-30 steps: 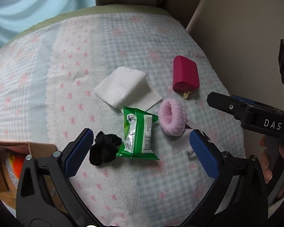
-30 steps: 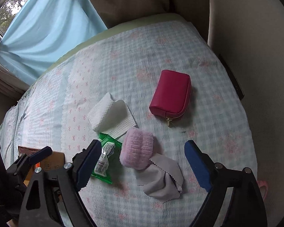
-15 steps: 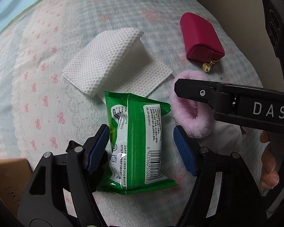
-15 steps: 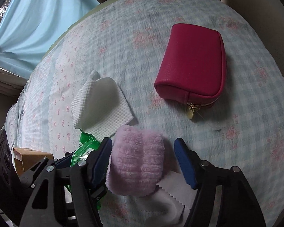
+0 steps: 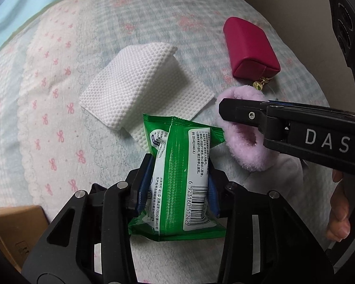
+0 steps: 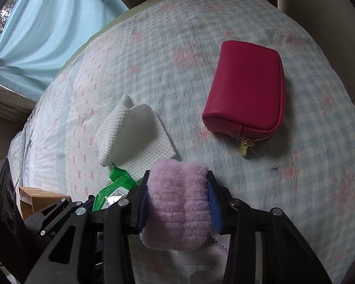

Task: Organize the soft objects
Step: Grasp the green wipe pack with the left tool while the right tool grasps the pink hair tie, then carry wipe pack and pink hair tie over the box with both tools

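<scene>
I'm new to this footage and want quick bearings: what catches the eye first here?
Both grippers are clamped at once: the left gripper squeezes a green wipes packet low in its view, and the right gripper pinches a fluffy pink scrunchie. Beyond them on the checked bedspread lie a magenta zip pouch to the right and a white textured cloth to its left.

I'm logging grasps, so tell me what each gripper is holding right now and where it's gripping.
Left gripper pinches the green wipes pack across its lower middle. Right gripper squeezes the pink scrunchie by its sides.
</scene>
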The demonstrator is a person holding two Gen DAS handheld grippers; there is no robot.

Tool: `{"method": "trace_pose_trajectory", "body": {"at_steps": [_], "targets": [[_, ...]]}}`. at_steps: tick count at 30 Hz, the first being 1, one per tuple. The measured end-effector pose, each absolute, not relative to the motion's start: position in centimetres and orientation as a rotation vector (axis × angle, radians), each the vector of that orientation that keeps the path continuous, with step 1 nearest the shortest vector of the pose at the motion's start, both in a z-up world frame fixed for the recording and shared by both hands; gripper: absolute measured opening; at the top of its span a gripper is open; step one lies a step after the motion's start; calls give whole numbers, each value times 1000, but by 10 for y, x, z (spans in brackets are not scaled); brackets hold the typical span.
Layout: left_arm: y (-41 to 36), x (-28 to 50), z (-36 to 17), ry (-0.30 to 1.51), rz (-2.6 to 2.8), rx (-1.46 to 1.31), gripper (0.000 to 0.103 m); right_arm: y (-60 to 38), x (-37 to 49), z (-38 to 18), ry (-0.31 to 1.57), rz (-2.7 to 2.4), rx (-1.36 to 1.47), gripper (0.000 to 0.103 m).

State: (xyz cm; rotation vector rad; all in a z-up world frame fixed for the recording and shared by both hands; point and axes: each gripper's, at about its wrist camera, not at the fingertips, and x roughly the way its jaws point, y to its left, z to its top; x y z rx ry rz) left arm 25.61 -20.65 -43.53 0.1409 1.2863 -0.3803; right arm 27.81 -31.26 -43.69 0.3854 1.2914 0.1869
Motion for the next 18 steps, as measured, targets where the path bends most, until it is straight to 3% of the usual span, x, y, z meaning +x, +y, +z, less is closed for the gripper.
{"method": "trace_pose_trajectory", "body": {"at_steps": [9,18], "targets": [[-201,245,-398,1237,-386,126,36,-314,264,-389,1225,170,393,39],[-186,218,-322,1159,-371,80,35,-305,235,-297,1127,168,367,39]]}}
